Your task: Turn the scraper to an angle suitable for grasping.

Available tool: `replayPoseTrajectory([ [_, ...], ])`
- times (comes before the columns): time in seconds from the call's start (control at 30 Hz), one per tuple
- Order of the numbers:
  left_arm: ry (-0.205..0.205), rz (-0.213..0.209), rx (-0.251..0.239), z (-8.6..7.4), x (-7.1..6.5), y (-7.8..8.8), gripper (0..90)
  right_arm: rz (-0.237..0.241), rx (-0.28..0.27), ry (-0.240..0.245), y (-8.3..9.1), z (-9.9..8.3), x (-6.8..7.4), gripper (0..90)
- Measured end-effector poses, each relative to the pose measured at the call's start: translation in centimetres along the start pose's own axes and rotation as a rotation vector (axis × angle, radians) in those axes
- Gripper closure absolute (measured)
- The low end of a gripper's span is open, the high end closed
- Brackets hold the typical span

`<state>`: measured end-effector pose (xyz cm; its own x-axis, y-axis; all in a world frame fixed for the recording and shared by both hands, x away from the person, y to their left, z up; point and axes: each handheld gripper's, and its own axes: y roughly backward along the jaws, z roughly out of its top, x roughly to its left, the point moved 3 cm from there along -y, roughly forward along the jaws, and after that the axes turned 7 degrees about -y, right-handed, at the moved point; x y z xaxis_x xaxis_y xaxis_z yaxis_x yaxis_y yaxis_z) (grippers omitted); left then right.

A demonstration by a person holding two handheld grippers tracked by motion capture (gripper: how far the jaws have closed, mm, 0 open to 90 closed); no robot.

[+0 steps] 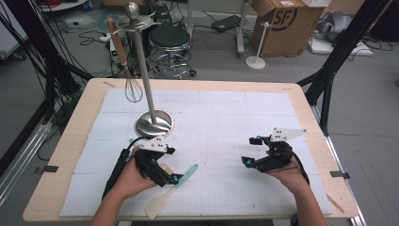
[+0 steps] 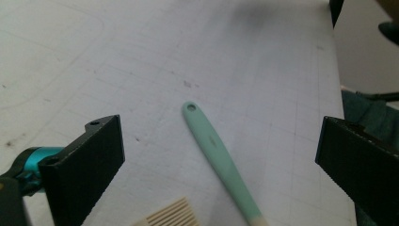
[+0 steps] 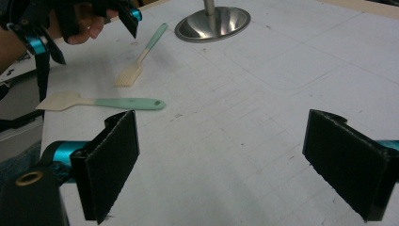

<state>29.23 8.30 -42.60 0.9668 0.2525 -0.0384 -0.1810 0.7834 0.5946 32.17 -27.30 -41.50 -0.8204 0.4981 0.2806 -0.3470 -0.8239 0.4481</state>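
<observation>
A spatula (image 1: 171,189) with a mint handle and cream blade lies on the white mat near the front edge. My left gripper (image 1: 171,165) hovers just over its handle, jaws spread wide and nothing between them. In the left gripper view the spatula handle (image 2: 214,146) runs between the open jaws of my left gripper (image 2: 221,155), and cream brush bristles (image 2: 170,216) show at the bottom. The right gripper view has the spatula (image 3: 127,103), a mint-handled brush (image 3: 141,52) and my left gripper (image 3: 84,30). My right gripper (image 1: 249,150) (image 3: 221,160) is open over bare mat at the right.
A steel stand (image 1: 143,70) rises from a round base (image 1: 154,123) (image 3: 214,23) behind my left hand. A whisk (image 1: 133,89) with a wooden handle hangs from its top. The white gridded mat (image 1: 226,117) covers most of the wooden table.
</observation>
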Motion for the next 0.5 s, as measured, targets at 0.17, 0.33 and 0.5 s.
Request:
replayPoseTrajectory([
  [0.17,-0.028,-0.01,0.058,-0.9,-0.8,-1.1,8.3,-0.001,0.007,0.0,-0.1,0.0,0.1,11.0],
  [0.33,-0.042,-0.033,0.102,-1.5,-1.4,-1.9,16.7,-0.001,0.009,-0.001,-0.1,-0.1,0.1,11.1],
  [0.5,-0.042,-0.055,0.155,-2.0,-2.0,-2.6,35.0,-0.002,0.008,-0.002,-0.1,-0.1,0.1,11.0],
])
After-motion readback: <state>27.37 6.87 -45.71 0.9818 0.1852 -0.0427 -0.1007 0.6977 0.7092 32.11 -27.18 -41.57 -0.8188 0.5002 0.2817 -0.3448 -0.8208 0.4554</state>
